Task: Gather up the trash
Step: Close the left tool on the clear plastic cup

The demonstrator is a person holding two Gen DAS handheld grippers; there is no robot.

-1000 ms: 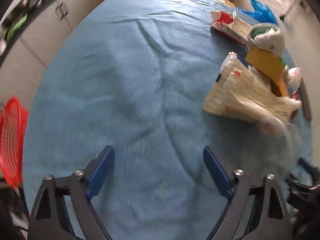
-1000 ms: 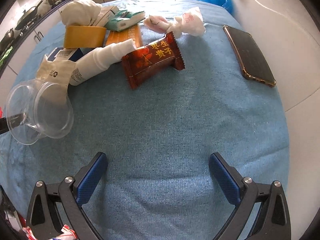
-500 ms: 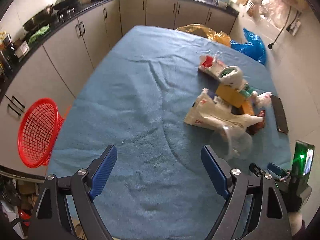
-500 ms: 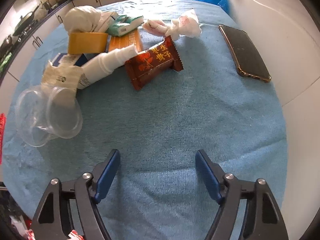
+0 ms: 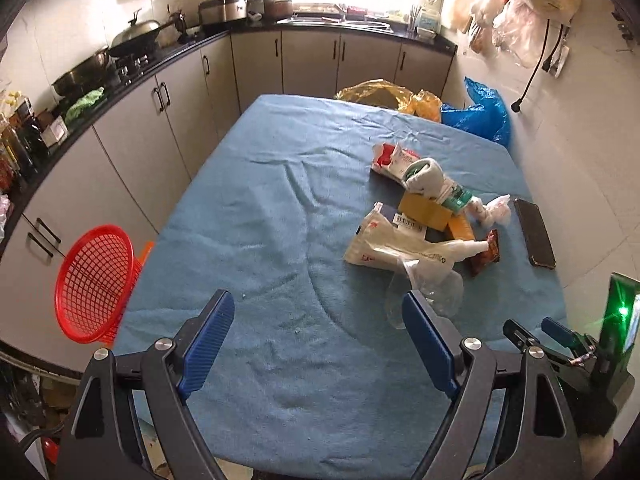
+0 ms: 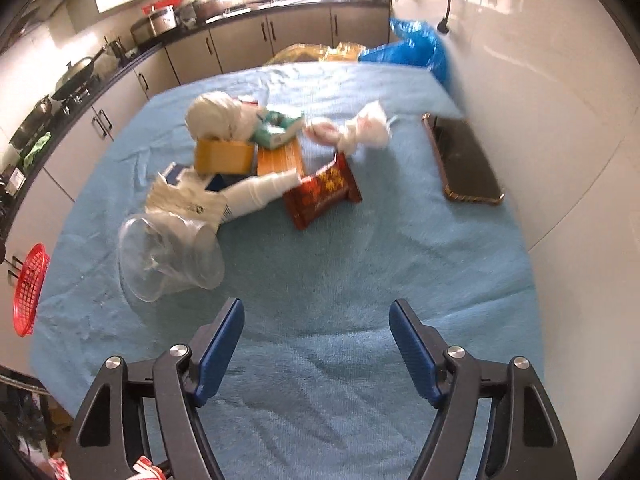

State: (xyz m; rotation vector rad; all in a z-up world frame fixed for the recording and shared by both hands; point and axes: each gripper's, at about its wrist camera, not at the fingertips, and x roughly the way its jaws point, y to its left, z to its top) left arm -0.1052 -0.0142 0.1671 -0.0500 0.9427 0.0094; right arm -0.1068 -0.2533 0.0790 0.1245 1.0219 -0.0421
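A pile of trash lies on the right half of the blue-covered table: a clear plastic cup on its side, a white plastic bag, a red snack wrapper, a yellow box, crumpled tissues and a white wad. My left gripper is open and empty above the table's near edge, left of the cup. My right gripper is open and empty, short of the pile. It also shows in the left wrist view.
A red mesh basket hangs off the table's left side. A dark phone lies by the right wall. Blue and yellow bags sit past the far edge. Kitchen cabinets and counter line the left and back.
Both grippers have pulled back and up from the table, so the whole table and kitchen come into view. The right jaws have narrowed a little. The trash has not moved.
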